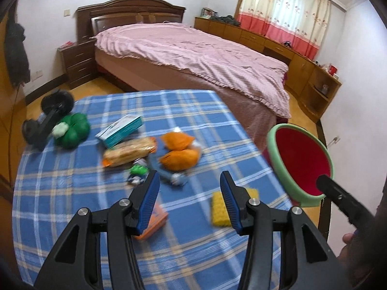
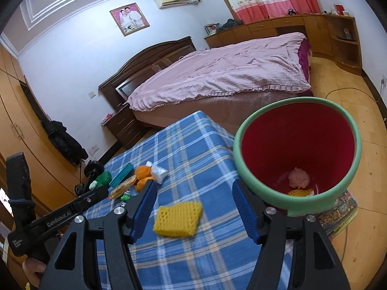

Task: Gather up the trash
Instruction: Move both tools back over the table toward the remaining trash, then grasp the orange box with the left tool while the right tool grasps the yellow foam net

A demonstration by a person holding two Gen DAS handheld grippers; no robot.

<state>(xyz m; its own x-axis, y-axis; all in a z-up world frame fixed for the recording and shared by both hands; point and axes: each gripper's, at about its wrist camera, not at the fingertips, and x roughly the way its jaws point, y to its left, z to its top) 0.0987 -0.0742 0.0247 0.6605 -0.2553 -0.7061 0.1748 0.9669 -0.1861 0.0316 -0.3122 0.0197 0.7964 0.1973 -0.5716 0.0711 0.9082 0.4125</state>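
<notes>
Hovering with fingers spread wide and gripping nothing, the left gripper (image 1: pixel 189 201) and right gripper (image 2: pixel 194 209) are floating above the plaid tablecloth (image 2: pixel 193 145). A yellow foam net (image 2: pixel 177 217) is lying between the right fingers; the red bin (image 2: pixel 297 149) is sitting just beyond the right finger.

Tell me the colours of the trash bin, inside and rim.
The trash bin is red inside with a pale green rim, clearest in the right wrist view.

Orange box (image 1: pixel 154 220) half behind jaws
</notes>
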